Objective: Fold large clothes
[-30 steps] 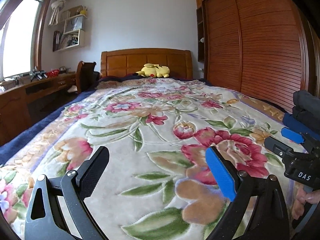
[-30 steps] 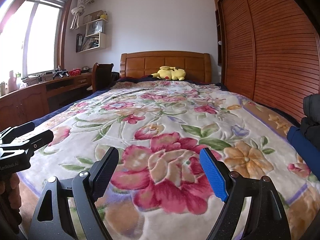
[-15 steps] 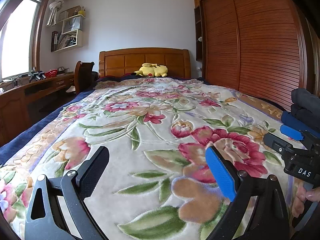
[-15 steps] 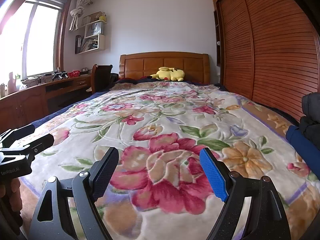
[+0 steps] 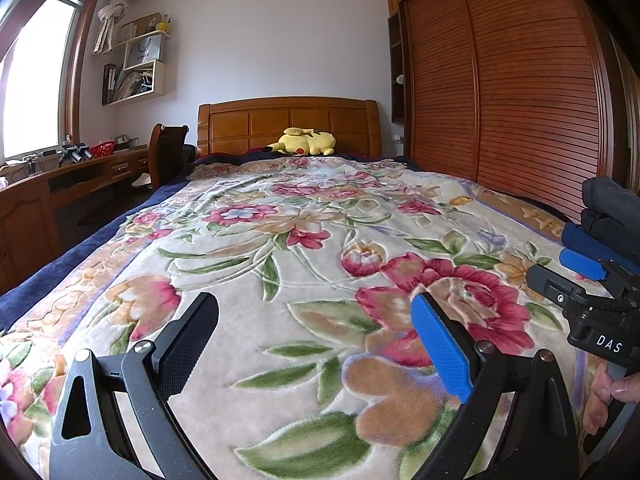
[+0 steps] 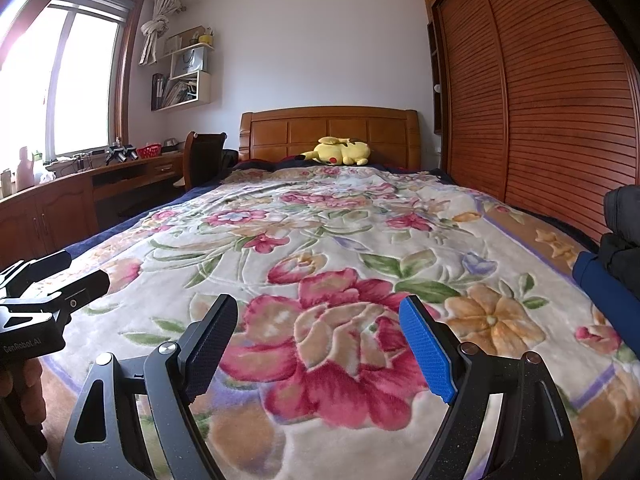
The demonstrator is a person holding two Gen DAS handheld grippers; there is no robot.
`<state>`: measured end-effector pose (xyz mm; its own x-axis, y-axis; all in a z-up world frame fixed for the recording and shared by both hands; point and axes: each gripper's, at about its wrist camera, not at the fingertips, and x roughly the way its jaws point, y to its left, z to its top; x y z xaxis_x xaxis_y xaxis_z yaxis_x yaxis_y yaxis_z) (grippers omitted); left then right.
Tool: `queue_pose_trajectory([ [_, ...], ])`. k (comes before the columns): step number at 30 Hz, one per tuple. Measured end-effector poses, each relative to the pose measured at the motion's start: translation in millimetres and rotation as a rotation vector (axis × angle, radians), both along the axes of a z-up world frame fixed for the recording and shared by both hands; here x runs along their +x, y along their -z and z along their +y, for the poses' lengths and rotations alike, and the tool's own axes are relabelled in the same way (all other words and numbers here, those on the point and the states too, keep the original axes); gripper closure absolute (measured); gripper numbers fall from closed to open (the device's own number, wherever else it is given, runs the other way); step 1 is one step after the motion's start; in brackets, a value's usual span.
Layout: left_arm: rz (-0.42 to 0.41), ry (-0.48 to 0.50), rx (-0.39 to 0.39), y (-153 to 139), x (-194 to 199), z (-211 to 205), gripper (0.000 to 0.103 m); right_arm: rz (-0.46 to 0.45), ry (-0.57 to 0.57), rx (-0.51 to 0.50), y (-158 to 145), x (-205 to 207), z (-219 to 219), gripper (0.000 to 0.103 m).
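- Over the foot end of the bed [image 5: 48, 264] I have both grippers hovering side by side, angled slightly down at the floral blanket [image 5: 312, 240]; reads as a start pose, nothing laid out for folding
- Clothes: a stack of dark garments [image 6: 624, 236] over a blue one [image 6: 596, 284] sits at the right edge of the bed near the foot; already looks folded, or it's the pile to pull from; can't tell which
- Stack sits just right of the right gripper [image 6: 320, 344], so my guess is that side reaches first
- Left gripper [image 5: 316, 344]: jaws wide apart; nothing between them, only blanket beyond; pads not touching it
- Right gripper: jaws equally wide; empty; not touching the blanket or the stack
- Blanket centre is bare and flat, so that's where I'd spread a garment
- Yellow plush [image 5: 304, 142] lies at the headboard [image 5: 280, 120], well apart; no conflict
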<state>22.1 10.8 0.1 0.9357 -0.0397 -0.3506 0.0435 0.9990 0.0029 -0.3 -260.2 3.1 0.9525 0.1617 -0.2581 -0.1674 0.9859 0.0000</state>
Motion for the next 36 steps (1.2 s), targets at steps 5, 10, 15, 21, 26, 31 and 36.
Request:
queue_pose_trajectory([
  [5,-0.002,-0.001,0.000,-0.2,-0.2,-0.3,0.006,0.001,-0.002,0.001,0.3,0.2,-0.9,0.019],
  [10,0.000,0.002,0.000,-0.4,-0.6,-1.0,0.006,0.000,-0.002,0.002,0.3,0.3,-1.9,0.019],
  [15,-0.005,0.004,0.002,-1.9,-0.8,-2.7,0.005,-0.002,-0.003,0.002,0.1,0.2,-2.2,0.019],
  [21,-0.007,0.004,0.003,-3.7,-1.4,-3.1,0.006,-0.001,-0.005,0.004,0.0,0.8,-4.4,0.019],
  [26,-0.008,0.003,0.004,-3.8,-1.1,-3.6,0.005,-0.003,-0.005,0.006,-0.7,1.3,-4.6,0.019],
  [31,-0.010,0.004,0.006,-3.6,-3.2,-3.4,0.006,-0.004,-0.005,0.007,-0.8,1.4,-5.4,0.019],
  [36,-0.010,0.003,0.005,-4.0,-3.5,-3.5,0.006,-0.005,-0.006,0.009,-1.2,2.2,-6.5,0.019],
])
